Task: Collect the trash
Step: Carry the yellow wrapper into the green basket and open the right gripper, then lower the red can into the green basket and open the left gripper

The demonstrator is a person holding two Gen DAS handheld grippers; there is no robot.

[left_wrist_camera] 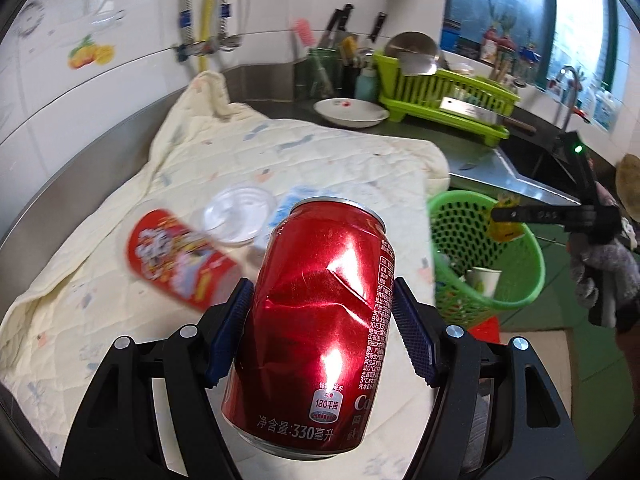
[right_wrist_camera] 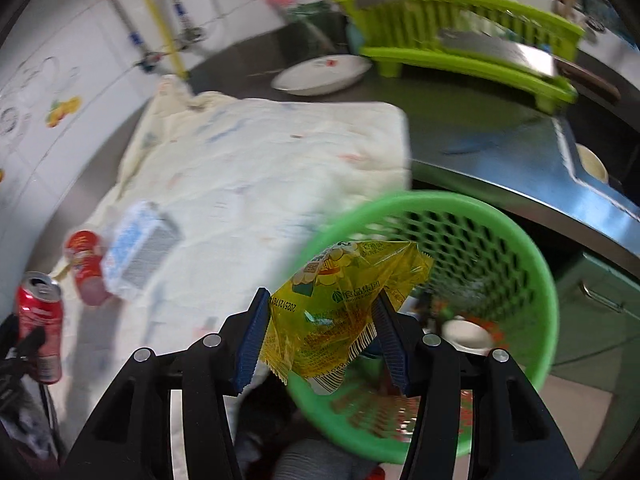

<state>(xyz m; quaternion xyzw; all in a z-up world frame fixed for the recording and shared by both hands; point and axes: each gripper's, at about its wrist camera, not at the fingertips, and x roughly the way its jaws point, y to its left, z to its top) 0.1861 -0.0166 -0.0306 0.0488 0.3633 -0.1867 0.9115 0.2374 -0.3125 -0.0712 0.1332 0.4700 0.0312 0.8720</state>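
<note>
Gripping a dented red can (left_wrist_camera: 316, 320) between its blue pads, the left gripper (left_wrist_camera: 320, 332) holds the can tilted in the air above a pale quilted cloth (left_wrist_camera: 300, 152). The right gripper (right_wrist_camera: 320, 336) is clamped on a crumpled yellow wrapper (right_wrist_camera: 340, 300), which hangs over the rim of a green basket (right_wrist_camera: 532, 264). A white paper cup (right_wrist_camera: 468, 334) lies inside the basket. Beyond the can, on the cloth, lie a red snack tube (left_wrist_camera: 180, 260), a clear plastic lid (left_wrist_camera: 238, 216) and a blue and white packet (right_wrist_camera: 138, 248), close together. Past the cloth's far edge a white dish (left_wrist_camera: 350, 112) sits on the steel counter (left_wrist_camera: 480, 168), next to a lime-green dish rack (left_wrist_camera: 448, 100). Farthest off is a white tiled wall (left_wrist_camera: 120, 40).
</note>
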